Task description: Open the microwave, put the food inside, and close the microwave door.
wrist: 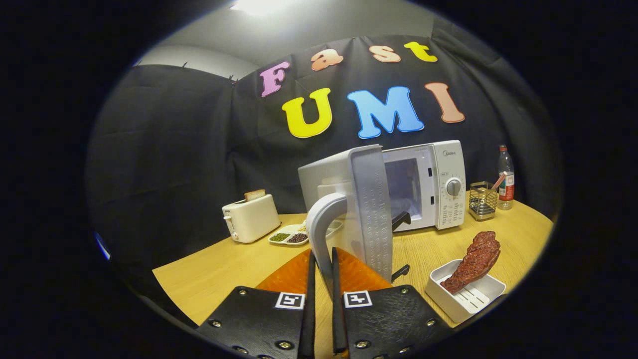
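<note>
A toaster (250, 218) is sitting at the middle left of the picture, on the wooden table (209, 274), and a slice of bread (254, 194) is poking out of its top. Just to the right of it, a small dish (289, 235) is holding dark and green bits.

In the middle, the microwave door (366, 209) is swinging wide open toward the camera. Its curved handle (323, 227) is coming down between the two fingers of the gripper (321, 279) at the bottom middle. The fingers are standing close together, with the handle squeezed between them, so the gripper is holding the handle.

Behind the door, the microwave (438, 184) is standing at the middle right, and its inside is showing open.

To the right of the fingers, at the lower right, a piece of meat (476, 260) is leaning in a white tray (466, 294).

Farther back on the right, a wire holder (483, 200) and a bottle (506, 177) are standing beside the microwave.
</note>
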The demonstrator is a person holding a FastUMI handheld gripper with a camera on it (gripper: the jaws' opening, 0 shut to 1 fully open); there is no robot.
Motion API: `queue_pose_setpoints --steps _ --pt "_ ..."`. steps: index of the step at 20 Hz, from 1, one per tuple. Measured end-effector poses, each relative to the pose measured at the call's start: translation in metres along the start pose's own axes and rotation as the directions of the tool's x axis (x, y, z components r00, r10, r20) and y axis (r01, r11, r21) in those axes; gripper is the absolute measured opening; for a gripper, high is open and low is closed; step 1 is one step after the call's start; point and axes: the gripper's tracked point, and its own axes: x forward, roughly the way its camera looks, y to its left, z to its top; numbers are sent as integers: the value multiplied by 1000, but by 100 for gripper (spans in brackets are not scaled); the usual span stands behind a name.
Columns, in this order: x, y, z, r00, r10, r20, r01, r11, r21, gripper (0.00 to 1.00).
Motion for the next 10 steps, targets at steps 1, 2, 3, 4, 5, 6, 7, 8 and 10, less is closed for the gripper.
queue_pose_setpoints --steps 1,2,3,4,5,6,7,8,10 --pt "0 11 -2 1000 -9 10 9 1000 -25 14" --pt "-2 22 -4 1000 -20 22 21 998 -60 14" --pt "-3 33 -5 999 -23 35 26 995 -94 14" --pt "-3 43 -7 999 -26 47 32 991 -129 14" --pt "-3 52 -8 998 -28 55 36 987 -157 14" --pt "-3 58 -12 998 -30 55 39 984 -176 14" --pt "-2 62 -13 998 -39 57 50 981 -189 14" --pt "-2 63 -14 997 -52 54 62 977 -204 14" --pt "-1 65 -15 997 -65 45 73 975 -209 14"
